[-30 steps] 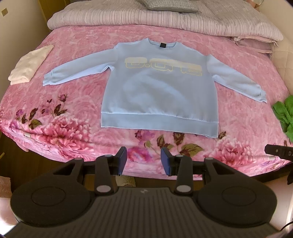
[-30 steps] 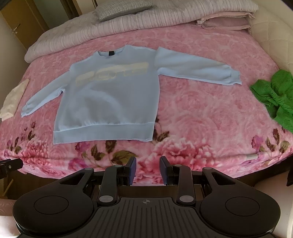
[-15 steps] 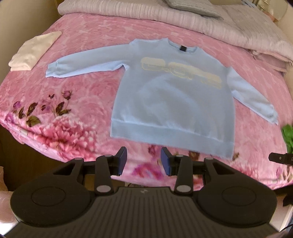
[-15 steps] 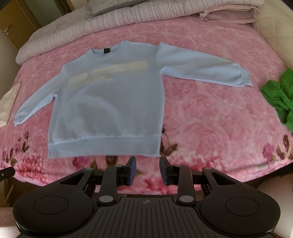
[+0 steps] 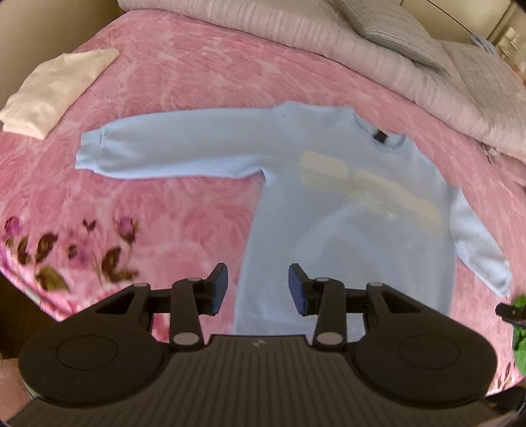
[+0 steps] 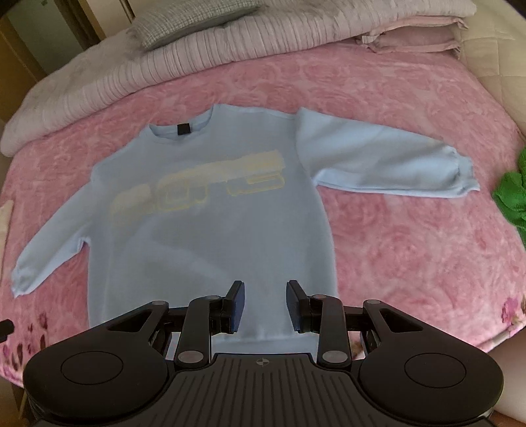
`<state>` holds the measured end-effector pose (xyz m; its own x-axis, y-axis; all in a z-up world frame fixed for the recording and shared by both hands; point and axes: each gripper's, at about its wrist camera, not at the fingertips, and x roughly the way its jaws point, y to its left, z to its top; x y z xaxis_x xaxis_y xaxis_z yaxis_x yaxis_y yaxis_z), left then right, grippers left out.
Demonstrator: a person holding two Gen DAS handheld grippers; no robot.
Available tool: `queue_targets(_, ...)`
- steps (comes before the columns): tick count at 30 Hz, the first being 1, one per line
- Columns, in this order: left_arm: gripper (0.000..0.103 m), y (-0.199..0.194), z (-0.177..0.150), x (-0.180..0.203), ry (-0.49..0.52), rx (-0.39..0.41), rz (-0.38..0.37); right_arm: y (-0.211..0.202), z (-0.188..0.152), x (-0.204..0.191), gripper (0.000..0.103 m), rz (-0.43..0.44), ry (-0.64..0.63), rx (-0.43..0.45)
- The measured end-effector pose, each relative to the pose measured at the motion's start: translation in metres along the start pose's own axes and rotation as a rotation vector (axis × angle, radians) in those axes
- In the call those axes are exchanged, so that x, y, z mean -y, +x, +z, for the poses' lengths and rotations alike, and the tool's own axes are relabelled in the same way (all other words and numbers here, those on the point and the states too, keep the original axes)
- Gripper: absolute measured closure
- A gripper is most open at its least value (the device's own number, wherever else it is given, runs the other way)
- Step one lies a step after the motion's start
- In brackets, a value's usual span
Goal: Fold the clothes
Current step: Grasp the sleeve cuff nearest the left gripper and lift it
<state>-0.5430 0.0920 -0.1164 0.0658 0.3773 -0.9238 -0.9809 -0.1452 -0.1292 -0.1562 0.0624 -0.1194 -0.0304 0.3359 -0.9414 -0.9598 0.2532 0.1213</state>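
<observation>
A light blue sweatshirt (image 5: 345, 230) (image 6: 210, 223) with pale yellow lettering lies flat, front up, on a pink floral bedspread (image 5: 171, 210) (image 6: 411, 236), both sleeves spread out sideways. My left gripper (image 5: 258, 289) hovers open over the sweatshirt's lower left side edge, nothing between its fingers. Above the lower hem area my right gripper (image 6: 264, 305) is open too, holding nothing. The hem itself is partly hidden behind both gripper bodies.
A folded cream garment (image 5: 56, 88) rests at the bed's left edge. A crumpled green garment (image 6: 513, 193) (image 5: 519, 338) lies at the right edge. A grey quilt (image 6: 203, 56) and pillow (image 6: 190, 19) are piled along the far side.
Both grippers have moved forward from beyond the bed's near edge to over the sweatshirt's lower part. Both stay open; the sweatshirt has not moved.
</observation>
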Motion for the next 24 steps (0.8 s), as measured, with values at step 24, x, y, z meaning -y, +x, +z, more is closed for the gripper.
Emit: queue_targets(24, 0.068, 0.169, 0.04, -0.229, -0.769, 0.142, -0.045, 0.168, 0.042, -0.062, 0.071, -0.106, 0.019, -0.094)
